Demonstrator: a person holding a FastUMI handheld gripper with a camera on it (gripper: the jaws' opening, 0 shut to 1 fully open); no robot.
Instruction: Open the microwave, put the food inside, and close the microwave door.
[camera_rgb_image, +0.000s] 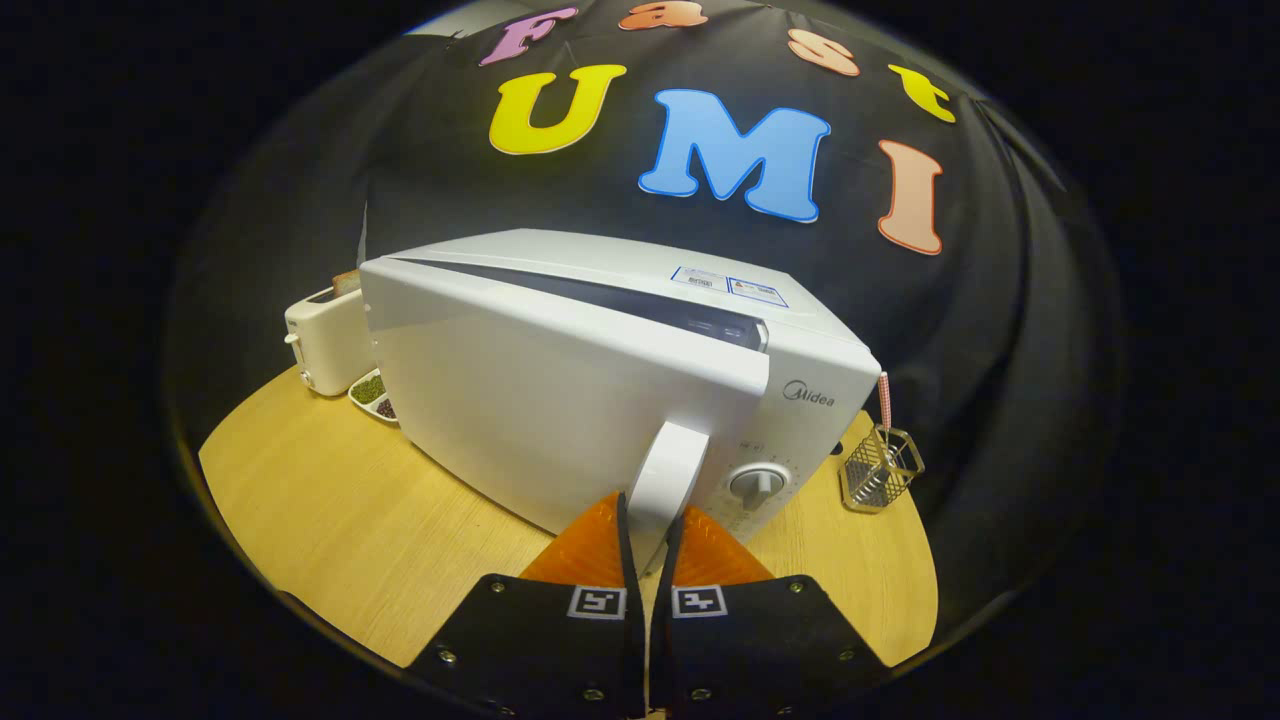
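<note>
The round wooden table (330, 500) is carrying everything here, and sitting square in the middle of it is the white microwave (560, 400), turned so its door faces the gripper. That door (540, 390) is standing slightly ajar, a dark gap showing along its top edge, so the opening step looks to be under way. The door's handle (668, 475) is sitting right between the fingers, and the gripper (648, 535) is pinching narrow around its lower end, apparently so the door can be drawn outward. Beyond the microwave a toaster (322, 345) and a small dish (372, 392) of what looks like food are waiting; beside the dial (757, 483), a wire holder (880, 468) is standing.
</note>
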